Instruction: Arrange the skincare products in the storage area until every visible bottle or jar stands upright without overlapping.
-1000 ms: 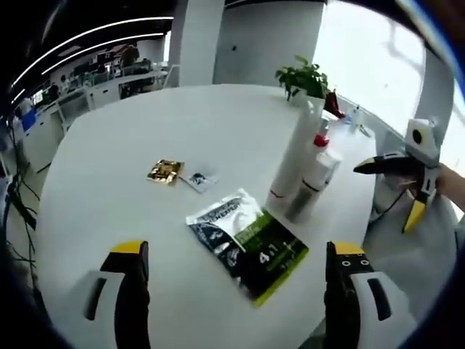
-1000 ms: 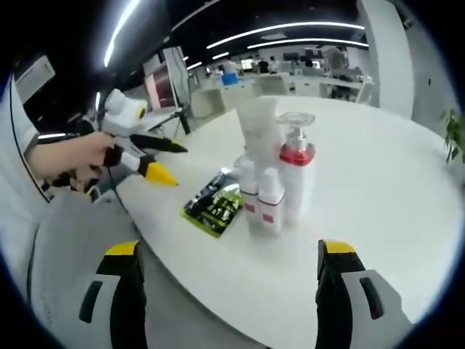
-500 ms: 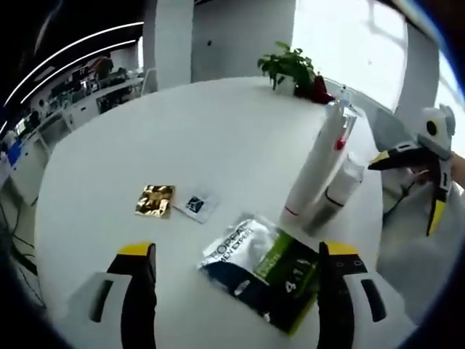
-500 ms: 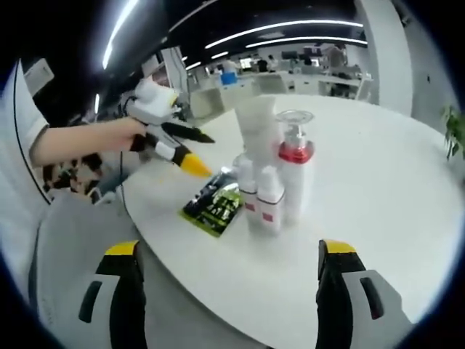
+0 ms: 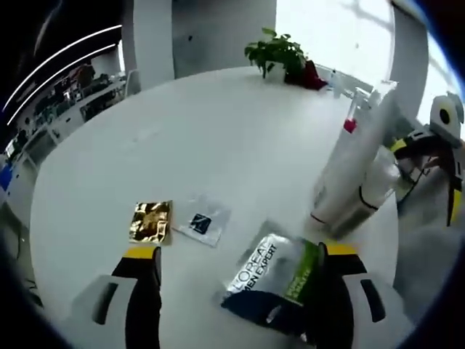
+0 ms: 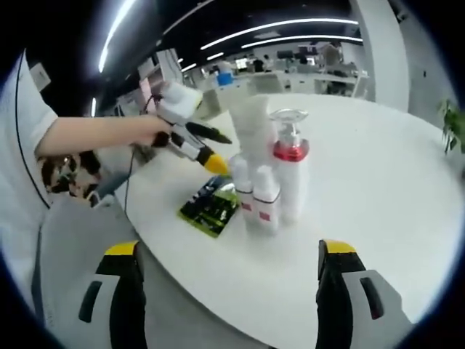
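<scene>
A cluster of skincare products stands upright near the table's edge: a tall white tube [image 6: 251, 123], a pump bottle with a red collar [image 6: 289, 171] and two small white bottles [image 6: 266, 205]. A green-and-black sachet [image 5: 276, 275] lies flat beside them, between the jaws of my left gripper [image 5: 238, 251], which is open just above it. In the right gripper view, the left gripper [image 6: 217, 151], held by a hand, reaches next to the tube above the sachet [image 6: 211, 207]. My right gripper [image 6: 229, 248] is open, off the table's edge, well short of the bottles.
A gold sachet [image 5: 150, 220] and a small clear sachet [image 5: 201, 222] lie flat left of the big sachet. A potted plant [image 5: 275, 54] stands at the far edge of the round white table [image 5: 218, 131]. The person's sleeve [image 6: 25, 167] shows at left.
The left gripper has moved in toward the bottles and lower over the green-and-black sachet, which now lies between its jaws. The right gripper has stayed put.
</scene>
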`<state>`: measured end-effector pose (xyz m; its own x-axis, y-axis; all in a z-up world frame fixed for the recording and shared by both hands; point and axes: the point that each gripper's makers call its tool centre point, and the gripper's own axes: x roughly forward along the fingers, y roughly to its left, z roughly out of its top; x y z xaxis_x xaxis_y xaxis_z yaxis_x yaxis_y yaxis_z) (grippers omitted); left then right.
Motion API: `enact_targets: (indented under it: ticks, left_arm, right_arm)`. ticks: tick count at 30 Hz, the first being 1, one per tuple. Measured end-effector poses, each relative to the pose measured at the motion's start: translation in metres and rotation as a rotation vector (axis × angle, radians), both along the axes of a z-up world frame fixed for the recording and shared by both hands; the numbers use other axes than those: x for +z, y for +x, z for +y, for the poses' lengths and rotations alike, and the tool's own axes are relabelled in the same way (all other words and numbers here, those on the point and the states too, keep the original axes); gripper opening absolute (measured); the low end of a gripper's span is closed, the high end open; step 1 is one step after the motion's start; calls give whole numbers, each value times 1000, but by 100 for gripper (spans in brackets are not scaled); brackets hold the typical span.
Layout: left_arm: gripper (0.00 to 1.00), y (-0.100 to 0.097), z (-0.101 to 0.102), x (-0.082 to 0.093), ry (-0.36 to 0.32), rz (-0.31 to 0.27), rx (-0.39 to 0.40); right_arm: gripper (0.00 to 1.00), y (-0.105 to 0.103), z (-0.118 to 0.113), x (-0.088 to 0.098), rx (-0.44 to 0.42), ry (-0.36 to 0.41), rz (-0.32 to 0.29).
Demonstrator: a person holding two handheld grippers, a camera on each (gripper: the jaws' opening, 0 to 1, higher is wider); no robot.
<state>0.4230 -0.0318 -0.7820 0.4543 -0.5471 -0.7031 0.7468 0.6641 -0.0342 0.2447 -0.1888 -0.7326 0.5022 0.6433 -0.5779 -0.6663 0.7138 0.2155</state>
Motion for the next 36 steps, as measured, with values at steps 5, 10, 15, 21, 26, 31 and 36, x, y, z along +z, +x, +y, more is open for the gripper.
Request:
enact_targets:
  ticks: [5,10,15,21,26,31,36]
  left_arm:
    - [84,12,-1,-6,37,22,-24]
    - [82,22,-8,-9,54,23,-95]
    - [77,32,-14,-18,70,38,-146]
    - [72,39,-20,-23,98,39,-213]
    - [69,43,-23,-36,129,74,-231]
    - [68,46,-26,-43,146,92,-254]
    - [64,54,-23,-43,163,91,-258]
  right_arm:
    - [99,1,-1,-1,-8,2,3]
    - [99,1,-1,-1,-8,2,7]
    - [99,1,-2,-1,-14,4,10]
    - [99,2,-3,-2,-23,8,13]
    - [99,3,-4,-2,-27,9,15]
    - [99,4,-5,-3,-36,12,19]
    - [99,4,-5,-2,-40,14,19]
